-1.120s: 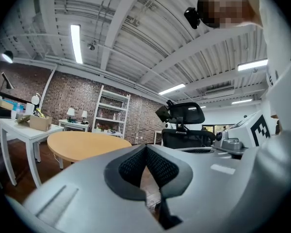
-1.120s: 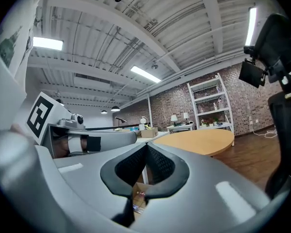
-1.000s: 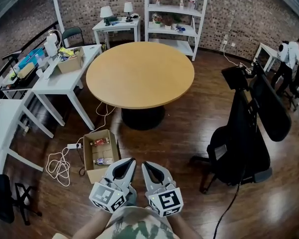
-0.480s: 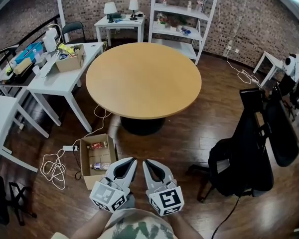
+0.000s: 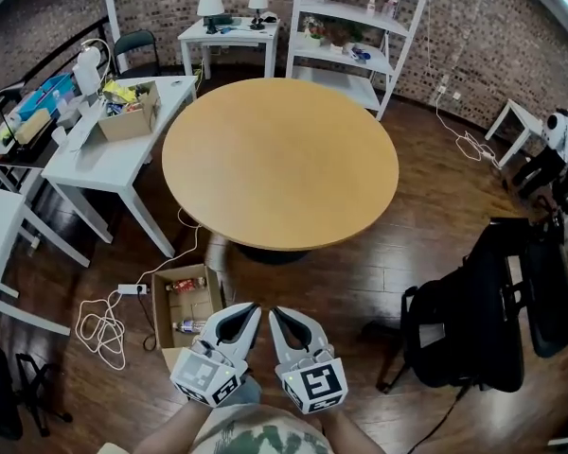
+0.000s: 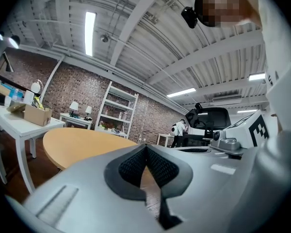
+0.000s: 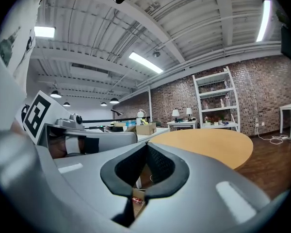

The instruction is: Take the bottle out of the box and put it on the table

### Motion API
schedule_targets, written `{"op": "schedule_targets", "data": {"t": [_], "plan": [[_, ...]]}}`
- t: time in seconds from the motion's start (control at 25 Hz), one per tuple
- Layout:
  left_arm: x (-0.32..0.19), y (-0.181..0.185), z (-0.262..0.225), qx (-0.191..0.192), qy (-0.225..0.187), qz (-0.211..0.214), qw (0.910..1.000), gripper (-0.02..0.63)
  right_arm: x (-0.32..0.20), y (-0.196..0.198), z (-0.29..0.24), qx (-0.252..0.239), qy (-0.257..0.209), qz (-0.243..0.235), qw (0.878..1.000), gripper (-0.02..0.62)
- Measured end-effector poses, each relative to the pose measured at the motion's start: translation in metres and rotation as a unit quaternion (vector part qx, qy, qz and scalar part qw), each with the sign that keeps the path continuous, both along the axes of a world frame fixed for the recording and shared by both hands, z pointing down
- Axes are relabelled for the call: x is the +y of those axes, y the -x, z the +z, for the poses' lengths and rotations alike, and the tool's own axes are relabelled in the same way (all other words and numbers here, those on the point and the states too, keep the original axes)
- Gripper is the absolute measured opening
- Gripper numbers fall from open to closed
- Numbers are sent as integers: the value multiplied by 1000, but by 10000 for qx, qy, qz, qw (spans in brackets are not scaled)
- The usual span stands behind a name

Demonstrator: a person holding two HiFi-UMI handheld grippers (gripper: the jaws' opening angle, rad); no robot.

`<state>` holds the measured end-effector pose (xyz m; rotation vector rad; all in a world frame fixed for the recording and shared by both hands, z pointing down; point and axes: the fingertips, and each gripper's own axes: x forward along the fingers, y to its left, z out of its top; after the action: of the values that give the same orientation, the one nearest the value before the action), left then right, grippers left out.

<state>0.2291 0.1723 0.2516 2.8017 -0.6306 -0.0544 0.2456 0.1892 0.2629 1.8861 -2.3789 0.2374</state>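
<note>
Left gripper [image 5: 247, 308], right gripper [image 5: 277, 312]: jaws together, both empty. Bottle [image 5: 191, 326] lies in cardboard box [image 5: 158, 310] on floor, just left of left gripper. Risk: jaws arriving unopened would shove bottle, not grasp it.

Left gripper [image 5: 247, 310] and right gripper [image 5: 276, 312] were held side by side, pointing roughly level, each with jaws together and empty.
</note>
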Motion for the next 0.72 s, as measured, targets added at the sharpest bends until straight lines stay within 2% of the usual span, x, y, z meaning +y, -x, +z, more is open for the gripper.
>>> {"op": "schedule_targets", "data": {"t": [0.4, 0.72], "plan": [[-91, 31, 3, 112, 178, -226, 9995, -4, -91, 36, 0, 123, 131, -335, 9993, -2], [-143, 73, 0, 234, 184, -553, 9980, -3, -146, 78, -5, 244, 80, -658, 9975, -2]]}}
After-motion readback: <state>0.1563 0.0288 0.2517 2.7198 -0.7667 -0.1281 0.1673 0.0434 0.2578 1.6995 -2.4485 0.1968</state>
